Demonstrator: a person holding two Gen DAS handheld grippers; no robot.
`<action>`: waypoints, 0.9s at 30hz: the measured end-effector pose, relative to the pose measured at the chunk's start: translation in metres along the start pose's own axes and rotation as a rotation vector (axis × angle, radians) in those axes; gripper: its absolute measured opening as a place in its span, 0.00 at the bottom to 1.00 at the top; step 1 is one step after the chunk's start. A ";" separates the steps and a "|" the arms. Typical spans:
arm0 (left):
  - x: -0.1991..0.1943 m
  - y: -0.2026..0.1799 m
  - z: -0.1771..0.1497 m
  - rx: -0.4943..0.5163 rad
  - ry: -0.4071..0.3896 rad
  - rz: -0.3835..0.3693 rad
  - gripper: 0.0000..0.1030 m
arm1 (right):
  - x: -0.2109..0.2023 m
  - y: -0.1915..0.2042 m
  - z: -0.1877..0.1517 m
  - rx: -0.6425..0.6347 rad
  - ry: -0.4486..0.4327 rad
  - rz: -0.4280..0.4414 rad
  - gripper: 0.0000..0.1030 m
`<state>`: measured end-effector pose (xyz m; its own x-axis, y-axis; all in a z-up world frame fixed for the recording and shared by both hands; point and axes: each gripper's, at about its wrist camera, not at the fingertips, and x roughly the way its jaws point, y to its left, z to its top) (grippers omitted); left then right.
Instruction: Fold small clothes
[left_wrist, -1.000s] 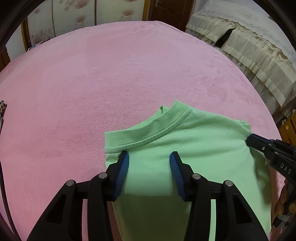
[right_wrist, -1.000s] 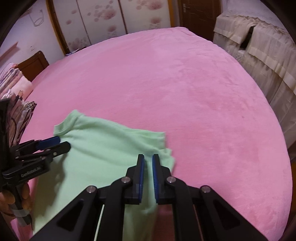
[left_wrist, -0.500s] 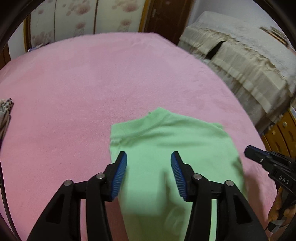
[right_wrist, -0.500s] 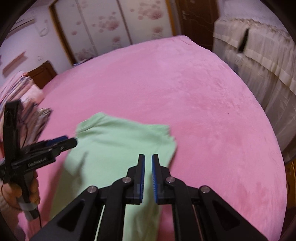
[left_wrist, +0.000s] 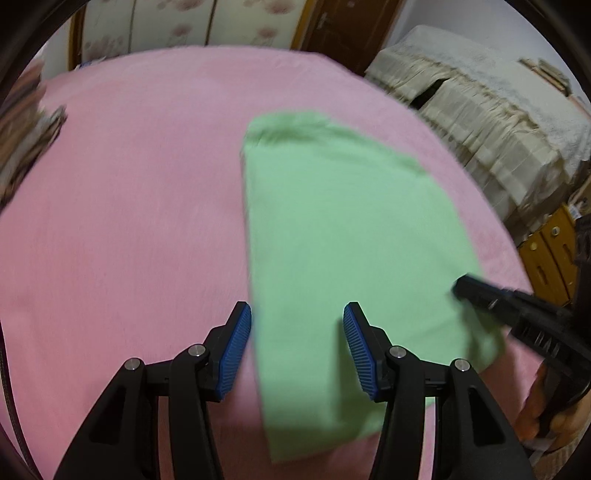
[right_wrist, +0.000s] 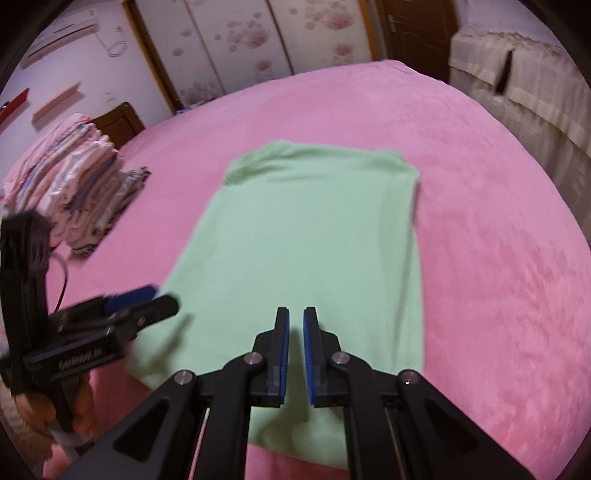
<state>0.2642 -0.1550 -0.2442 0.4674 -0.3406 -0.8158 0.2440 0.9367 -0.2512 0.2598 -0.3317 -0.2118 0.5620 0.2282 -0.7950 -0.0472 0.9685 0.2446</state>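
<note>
Right wrist view: stacked clothes (right_wrist: 74, 177) lie left of green shirt (right_wrist: 306, 236); left jaws apart, right jaws together.

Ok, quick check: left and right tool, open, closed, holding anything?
Left tool: open, above the green shirt, gripping nothing.
Right tool: closed, nothing visibly held between its pads.

One green shirt (right_wrist: 306, 236), one clothes stack (right_wrist: 77, 184), two grippers
</note>
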 end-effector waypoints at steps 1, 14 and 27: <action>0.003 0.003 -0.007 -0.005 0.002 0.005 0.49 | 0.000 -0.005 -0.004 0.015 0.000 -0.013 0.06; -0.002 0.013 -0.021 0.005 -0.040 0.009 0.49 | -0.022 -0.080 -0.048 0.224 -0.002 -0.046 0.04; -0.045 0.021 -0.001 -0.034 -0.069 0.041 0.88 | -0.057 -0.059 -0.024 0.185 -0.053 -0.015 0.10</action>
<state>0.2471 -0.1194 -0.2132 0.5344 -0.3061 -0.7879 0.1956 0.9516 -0.2371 0.2109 -0.4001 -0.1938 0.6047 0.2032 -0.7701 0.1116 0.9358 0.3345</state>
